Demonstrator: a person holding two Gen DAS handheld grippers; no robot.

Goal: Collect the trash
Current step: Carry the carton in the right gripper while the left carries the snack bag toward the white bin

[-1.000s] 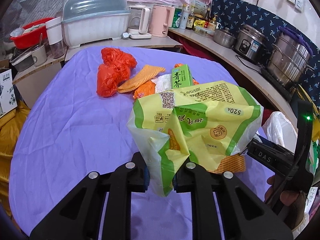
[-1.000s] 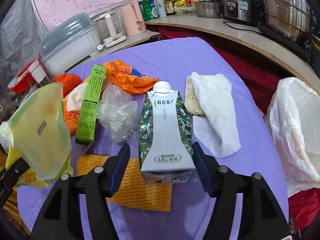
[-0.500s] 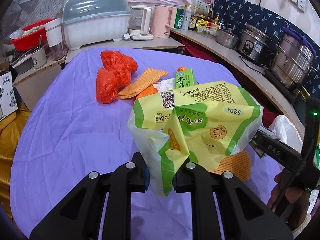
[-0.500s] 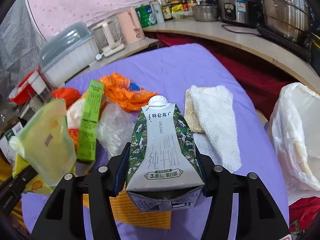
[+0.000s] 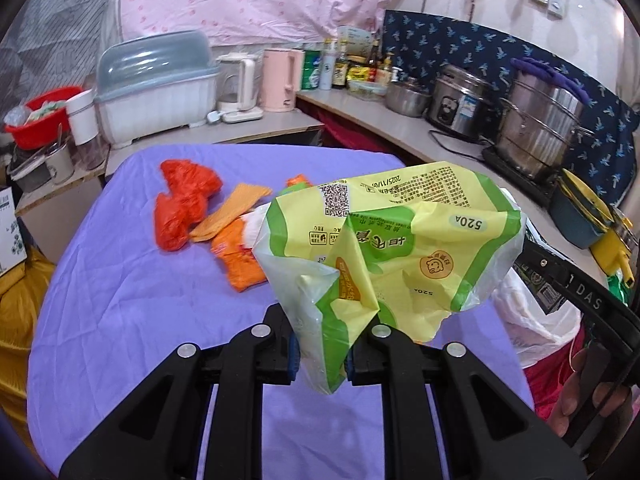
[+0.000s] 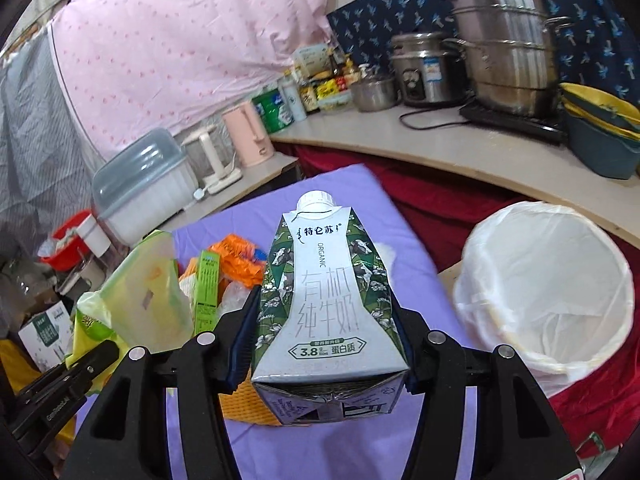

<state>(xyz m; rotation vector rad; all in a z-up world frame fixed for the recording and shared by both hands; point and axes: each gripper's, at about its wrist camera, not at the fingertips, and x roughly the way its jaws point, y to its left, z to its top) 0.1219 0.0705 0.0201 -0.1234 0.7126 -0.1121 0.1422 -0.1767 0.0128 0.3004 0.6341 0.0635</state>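
My left gripper (image 5: 319, 350) is shut on a crumpled yellow and green plastic wrapper (image 5: 400, 248), held up above the purple tablecloth (image 5: 120, 300). That wrapper (image 6: 148, 292) also shows at the left of the right wrist view. My right gripper (image 6: 324, 344) is shut on a green and white milk carton (image 6: 326, 300), lifted off the table with its cap pointing away. A bin lined with a white bag (image 6: 548, 284) stands to the right of the carton, beside the table. On the cloth lie an orange bag (image 5: 184, 204), orange wrappers (image 5: 236, 256) and a green box (image 6: 207, 284).
A counter (image 6: 460, 152) with steel pots, a rice cooker and bottles runs along the right. A dish rack with a grey lid (image 5: 156, 88), kettles and a red basin stand behind the table. A hand (image 5: 576, 396) holds the right gripper at the left view's right edge.
Both grippers have risen from the table. The right jaws closed on the milk carton and lifted it up. The lined bin has come into fuller view on the right.
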